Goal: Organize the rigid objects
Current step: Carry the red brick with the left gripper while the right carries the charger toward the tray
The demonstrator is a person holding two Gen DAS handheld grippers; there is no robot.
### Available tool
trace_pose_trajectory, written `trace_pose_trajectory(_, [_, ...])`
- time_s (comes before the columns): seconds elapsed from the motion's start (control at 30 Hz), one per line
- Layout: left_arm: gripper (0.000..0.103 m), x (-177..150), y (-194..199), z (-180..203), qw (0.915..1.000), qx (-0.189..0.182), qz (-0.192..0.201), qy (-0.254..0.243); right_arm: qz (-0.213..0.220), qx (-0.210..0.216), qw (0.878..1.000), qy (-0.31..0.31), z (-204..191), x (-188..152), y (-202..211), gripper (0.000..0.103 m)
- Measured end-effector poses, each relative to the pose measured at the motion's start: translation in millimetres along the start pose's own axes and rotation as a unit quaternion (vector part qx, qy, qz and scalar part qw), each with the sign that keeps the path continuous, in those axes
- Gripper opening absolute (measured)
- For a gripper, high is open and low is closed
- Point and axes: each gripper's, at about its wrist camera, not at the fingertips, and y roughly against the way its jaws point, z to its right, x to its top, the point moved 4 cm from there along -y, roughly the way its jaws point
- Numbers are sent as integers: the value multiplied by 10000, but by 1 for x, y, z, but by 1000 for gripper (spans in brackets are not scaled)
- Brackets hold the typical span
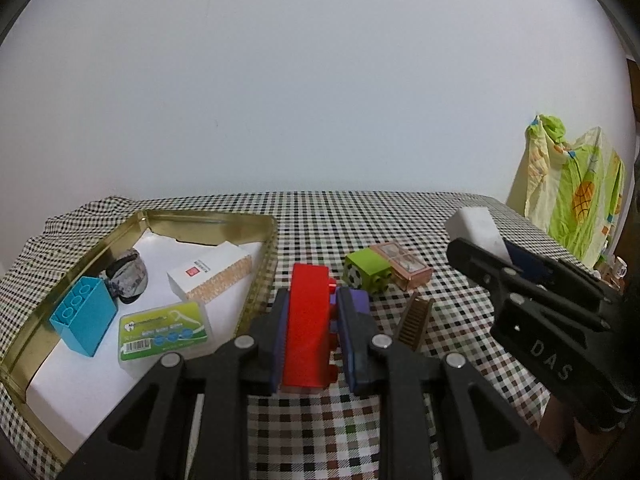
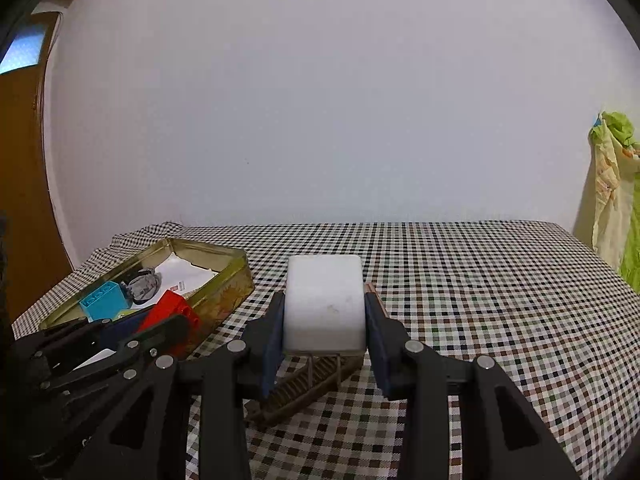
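My left gripper (image 1: 313, 320) is shut on a red toy brick (image 1: 306, 328), held above the checked cloth just right of the gold tin tray (image 1: 256, 220). My right gripper (image 2: 325, 320) is shut on a white block (image 2: 325, 306), held above a brown comb (image 2: 308, 384). In the left wrist view the right gripper (image 1: 486, 240) with the white block (image 1: 474, 226) is at the right. The tray holds a blue brick (image 1: 84, 318), a green floss box (image 1: 164, 330), a white carton (image 1: 210, 276) and a grey object (image 1: 128, 276).
A green cube with a football print (image 1: 366, 270), a pink-framed box (image 1: 406, 266) and the brown comb (image 1: 414, 318) lie on the cloth between the grippers. A yellow-green bag (image 1: 572, 196) hangs at the right. A brown door (image 2: 24, 180) is at the left.
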Motion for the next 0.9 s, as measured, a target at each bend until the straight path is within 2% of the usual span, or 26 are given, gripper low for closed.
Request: trace_pose_trajectory(0.9, [21, 3, 13, -4, 9991, 151, 390, 32, 499, 49, 9984, 264, -16, 1, 25, 41])
